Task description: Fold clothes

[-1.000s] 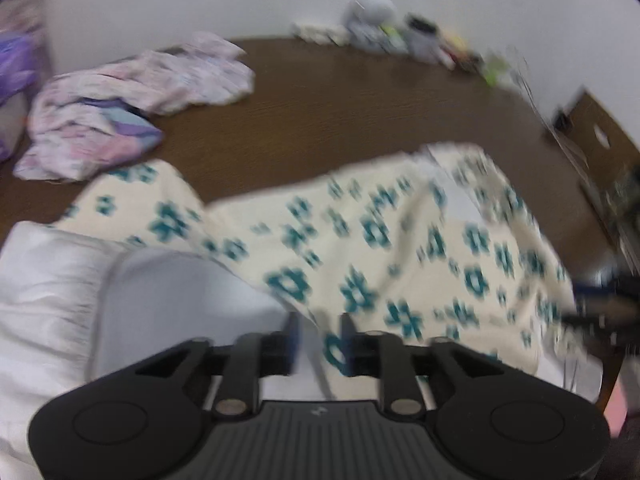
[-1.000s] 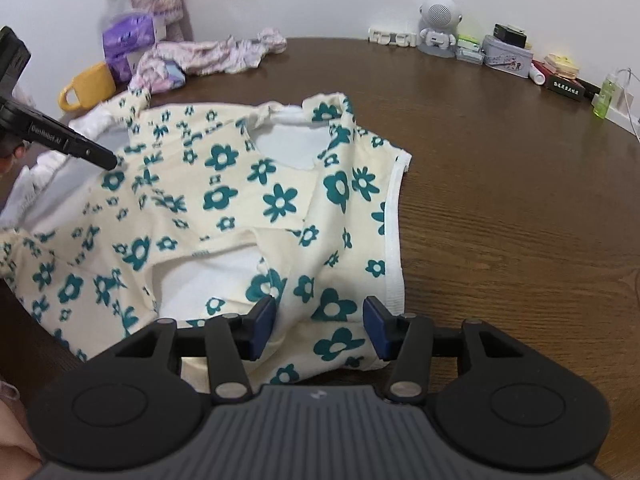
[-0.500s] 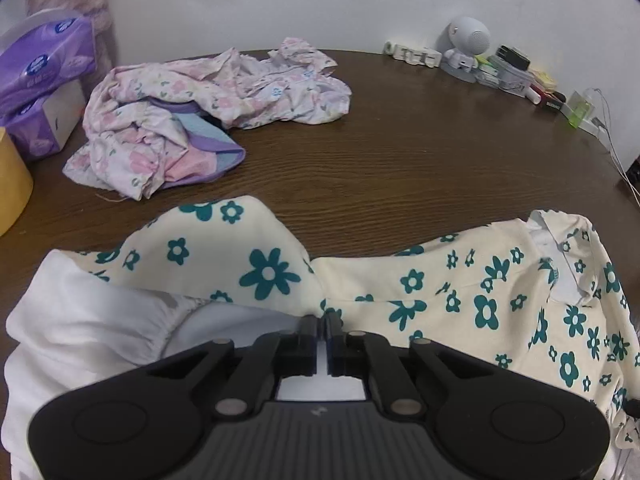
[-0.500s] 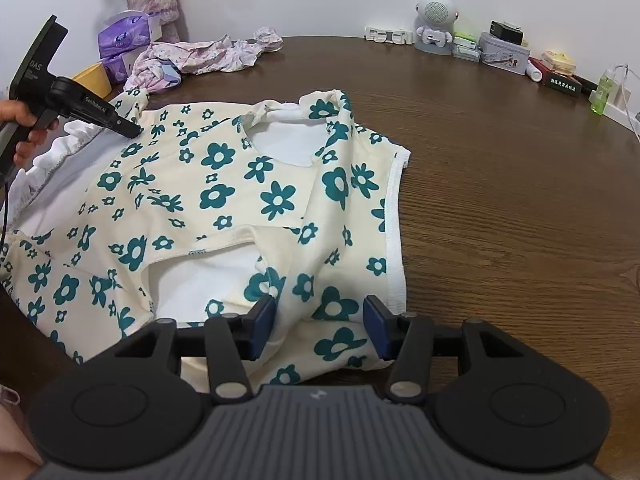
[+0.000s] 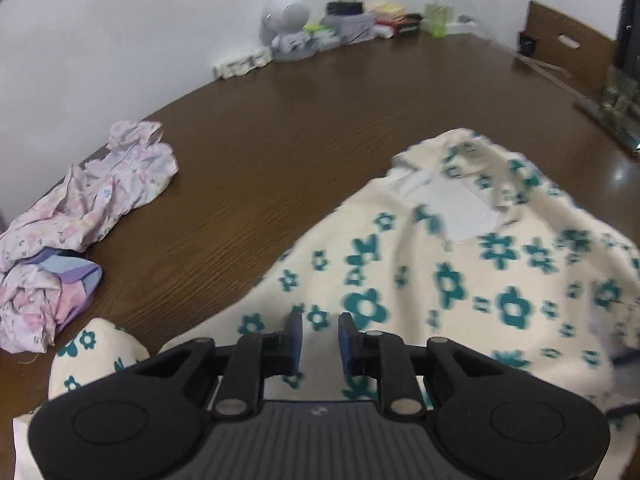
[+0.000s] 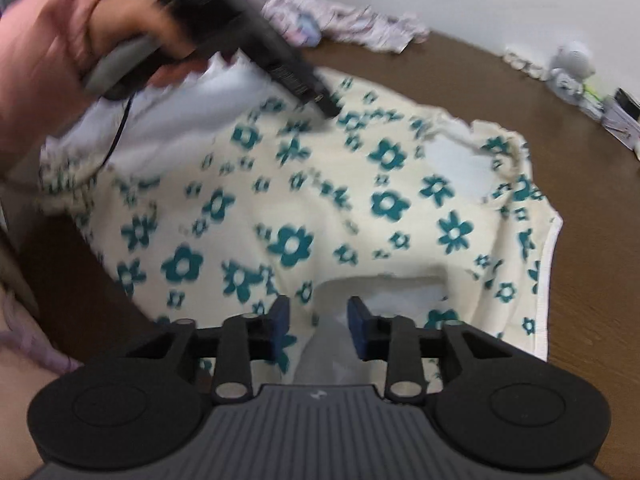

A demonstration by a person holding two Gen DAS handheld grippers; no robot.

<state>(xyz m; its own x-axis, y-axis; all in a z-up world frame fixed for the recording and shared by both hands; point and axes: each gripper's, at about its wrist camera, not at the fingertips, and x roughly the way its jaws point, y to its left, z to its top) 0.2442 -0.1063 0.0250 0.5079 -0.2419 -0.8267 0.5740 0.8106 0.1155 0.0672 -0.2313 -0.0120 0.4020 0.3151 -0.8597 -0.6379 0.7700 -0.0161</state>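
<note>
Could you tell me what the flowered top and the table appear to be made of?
Flowered top: soft woven or knit fabric, probably cotton, matte; it drapes and wrinkles, with a printed teal pattern and a plain white inside. Table: wood or wood-look laminate, dark brown, semi-gloss; grain lines and a light reflection show.

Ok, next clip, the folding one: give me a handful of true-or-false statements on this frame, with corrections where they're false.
1. The garment being handled is cream with teal flowers. True.
2. It lies on a white tablecloth. False: it lies on a bare brown wooden table.
3. A crumpled pink floral garment lies apart from it. True.
4. The pink garment is neatly folded. False: it is bunched in a heap.
5. Small items, among them a round white gadget, line the table's far edge by the wall. True.
6. A hand holds the left gripper above bare wood. False: its tip is at the flowered fabric.
</note>
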